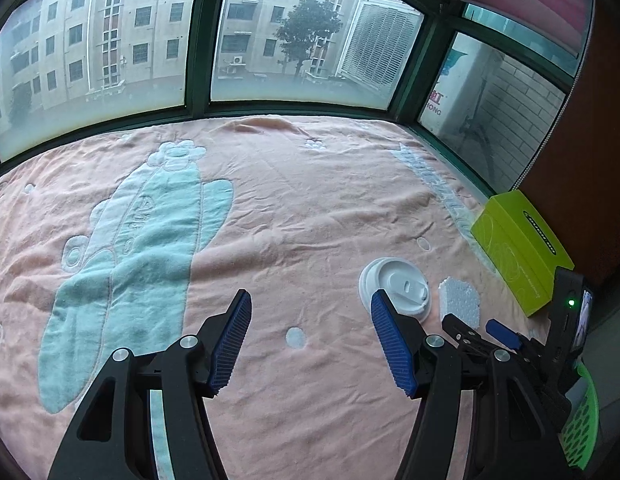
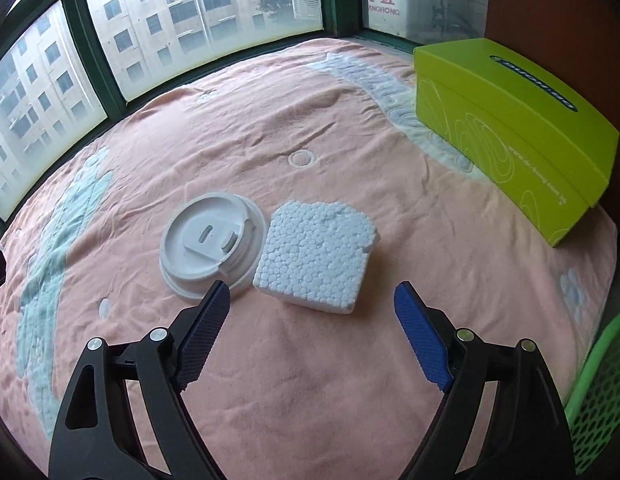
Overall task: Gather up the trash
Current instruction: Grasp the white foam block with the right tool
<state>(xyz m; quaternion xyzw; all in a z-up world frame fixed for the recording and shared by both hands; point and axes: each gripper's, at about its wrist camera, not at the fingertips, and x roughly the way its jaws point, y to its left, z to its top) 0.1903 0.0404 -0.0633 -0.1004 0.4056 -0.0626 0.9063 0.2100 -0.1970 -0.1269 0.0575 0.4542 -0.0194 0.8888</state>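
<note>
A white plastic cup lid [image 2: 210,246] lies on the pink towel [image 2: 310,128], touching a white foam block [image 2: 316,254] on its right. My right gripper [image 2: 312,298] is open and empty, its fingertips just short of the foam block and the lid. In the left wrist view the lid [image 1: 398,286] and the foam block [image 1: 460,300] lie to the right. My left gripper [image 1: 310,302] is open and empty above the towel, its right fingertip overlapping the lid's near edge. The right gripper [image 1: 484,330] shows at the lower right, just behind the foam.
A lime-green tissue box [image 2: 514,128] stands at the towel's right edge, also seen in the left wrist view [image 1: 522,246]. A green perforated basket [image 2: 602,384] sits off the lower right corner. Windows with dark green frames [image 1: 198,40] border the far side.
</note>
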